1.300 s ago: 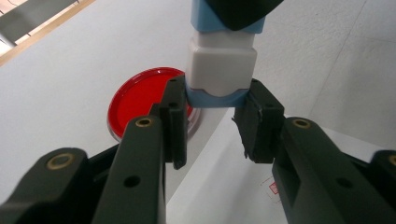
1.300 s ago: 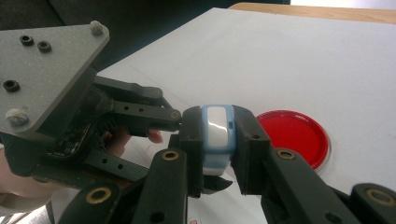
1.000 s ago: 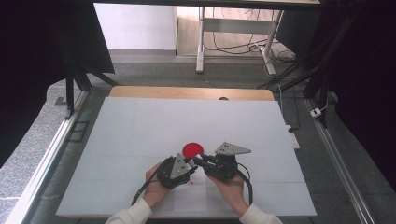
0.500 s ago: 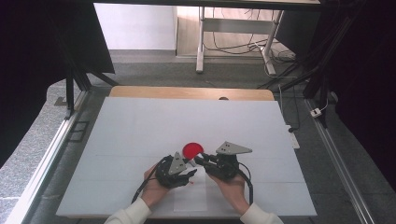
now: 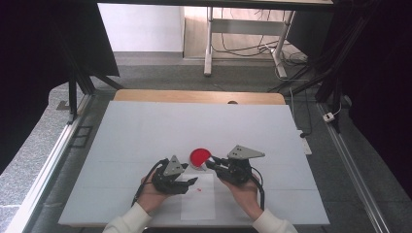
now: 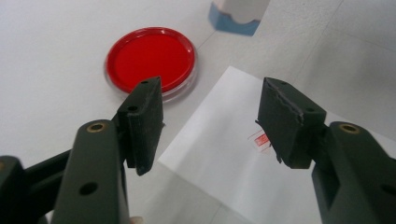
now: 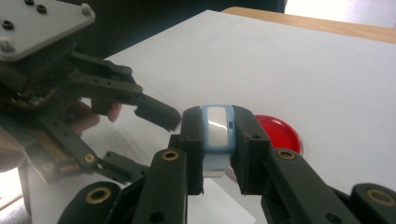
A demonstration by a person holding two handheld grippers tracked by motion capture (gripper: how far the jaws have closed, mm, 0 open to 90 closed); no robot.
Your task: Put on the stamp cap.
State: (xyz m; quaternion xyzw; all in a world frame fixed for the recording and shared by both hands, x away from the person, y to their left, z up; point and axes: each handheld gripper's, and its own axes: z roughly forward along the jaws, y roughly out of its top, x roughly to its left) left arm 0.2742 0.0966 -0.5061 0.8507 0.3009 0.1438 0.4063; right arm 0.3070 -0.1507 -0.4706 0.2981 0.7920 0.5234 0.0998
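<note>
My right gripper [image 7: 217,156] is shut on a small blue and white stamp [image 7: 217,128], held just above the sheet's far edge beside the round red ink pad [image 5: 199,156]. The ink pad [image 6: 149,58] lies on the table beyond a white sheet of paper [image 6: 233,163] that bears a small red stamp mark [image 6: 262,140]. My left gripper [image 5: 193,182] hovers over the sheet's left edge. Its jaws have just been opening and hold nothing [image 6: 210,121]. The stamp's blue base [image 6: 233,21] shows at the top of the left gripper view.
The white tabletop [image 5: 145,131] stretches away on all sides, with a wooden strip [image 5: 199,96] along its far edge. Metal rails run down both sides of the table, and desk legs and cables stand on the floor beyond.
My left gripper has drawn back to the left, away from the right gripper, and its jaws have spread apart. The right gripper and the stamp have stayed where they were.
</note>
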